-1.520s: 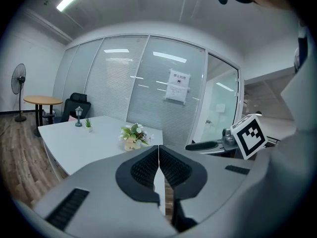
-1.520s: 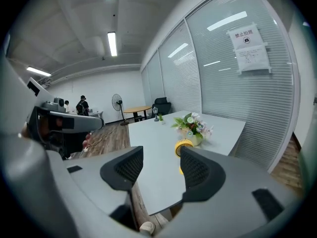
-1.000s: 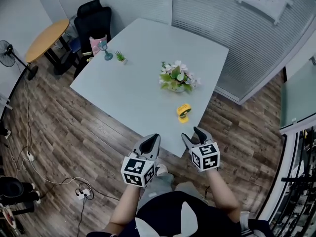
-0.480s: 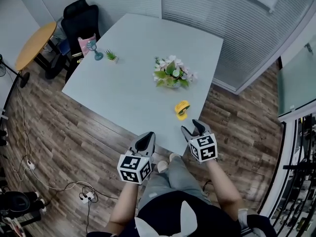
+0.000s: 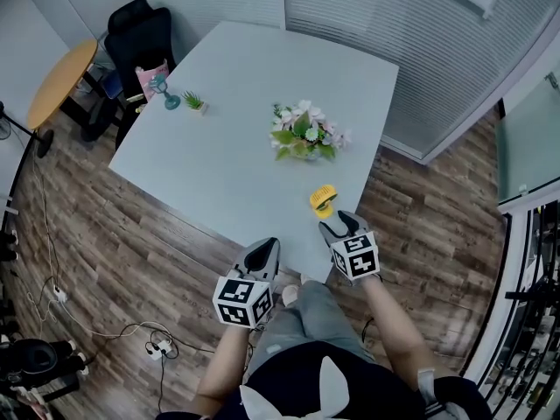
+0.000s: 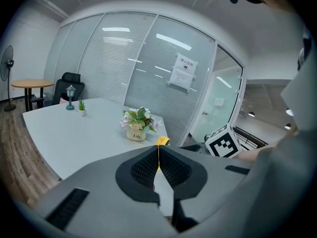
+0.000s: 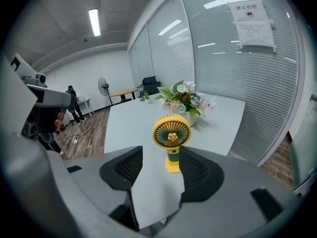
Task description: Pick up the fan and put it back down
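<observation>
Fan (image 7: 171,133), small, yellow, on a stand: upright on the white table (image 5: 227,156), close to the table edge nearest us.
We note it standing between that edge and the flower pot (image 5: 304,138) at the table's middle. Our right gripper (image 7: 159,155) hangs over the same edge, jaws released and wide, with the fan just ahead of their gap and untouched. Our left gripper (image 6: 158,148) sits off the table, jaws clenched on nothing.

Bright even ceiling light, sharp; fisheye-warped edges.
</observation>
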Demonstrator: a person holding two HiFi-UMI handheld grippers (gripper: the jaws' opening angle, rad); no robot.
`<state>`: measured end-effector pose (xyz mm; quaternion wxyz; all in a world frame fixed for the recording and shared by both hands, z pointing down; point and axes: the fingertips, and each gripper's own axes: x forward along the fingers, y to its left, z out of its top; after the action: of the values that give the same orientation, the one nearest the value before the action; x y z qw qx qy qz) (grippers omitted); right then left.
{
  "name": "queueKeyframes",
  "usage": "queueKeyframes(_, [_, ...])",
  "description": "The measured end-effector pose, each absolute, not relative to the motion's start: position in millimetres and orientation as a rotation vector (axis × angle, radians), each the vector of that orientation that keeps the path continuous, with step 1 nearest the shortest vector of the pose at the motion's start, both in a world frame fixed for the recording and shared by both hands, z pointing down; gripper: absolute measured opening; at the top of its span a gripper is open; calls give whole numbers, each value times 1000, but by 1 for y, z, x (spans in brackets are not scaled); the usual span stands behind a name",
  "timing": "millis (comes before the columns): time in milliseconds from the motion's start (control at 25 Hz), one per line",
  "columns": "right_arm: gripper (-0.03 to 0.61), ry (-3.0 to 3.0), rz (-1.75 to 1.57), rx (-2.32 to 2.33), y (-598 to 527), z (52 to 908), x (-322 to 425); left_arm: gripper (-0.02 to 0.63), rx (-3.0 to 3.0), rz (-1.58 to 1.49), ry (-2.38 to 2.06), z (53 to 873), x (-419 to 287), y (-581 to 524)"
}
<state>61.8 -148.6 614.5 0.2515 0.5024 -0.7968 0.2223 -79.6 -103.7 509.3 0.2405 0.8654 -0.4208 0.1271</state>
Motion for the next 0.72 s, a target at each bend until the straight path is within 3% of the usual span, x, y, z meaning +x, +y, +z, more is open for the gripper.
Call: queueKeyframes(720, [238,-2125,650,1224,-182,681,62,21,2317,388,-1188,522,-71,-132])
